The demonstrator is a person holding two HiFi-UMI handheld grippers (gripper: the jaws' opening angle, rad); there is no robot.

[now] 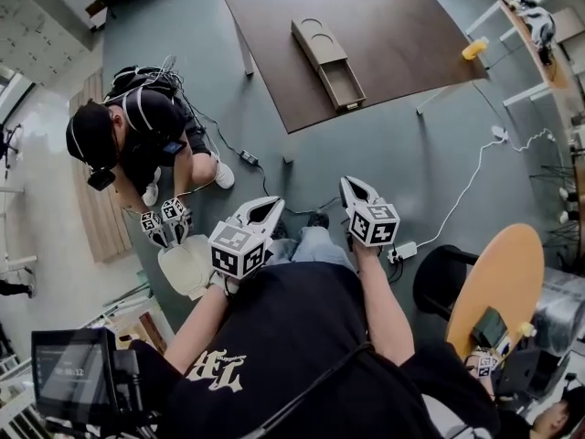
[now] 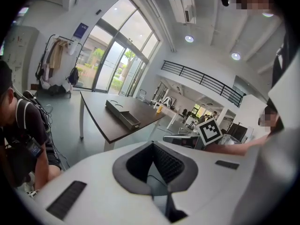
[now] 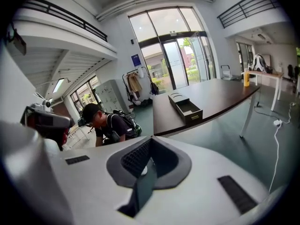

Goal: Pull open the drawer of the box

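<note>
Running diagonally, long box (image 1: 313, 42), drawer (image 1: 344, 84) end nearest

The long brown box (image 1: 326, 62) on the far table looks like matt wood. The dark brown tabletop (image 1: 393, 26) under it is smooth and matt. The white left gripper (image 1: 276, 203) and white right gripper (image 1: 347, 184) have smooth matt plastic shells, with ribbed black pads (image 3: 136, 158). The grey-green floor (image 1: 430, 172) is smooth, faintly shiny.

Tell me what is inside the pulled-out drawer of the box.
The drawer shows only its bare bottom, with nothing in it. Any part that is inside the box is covered.
</note>
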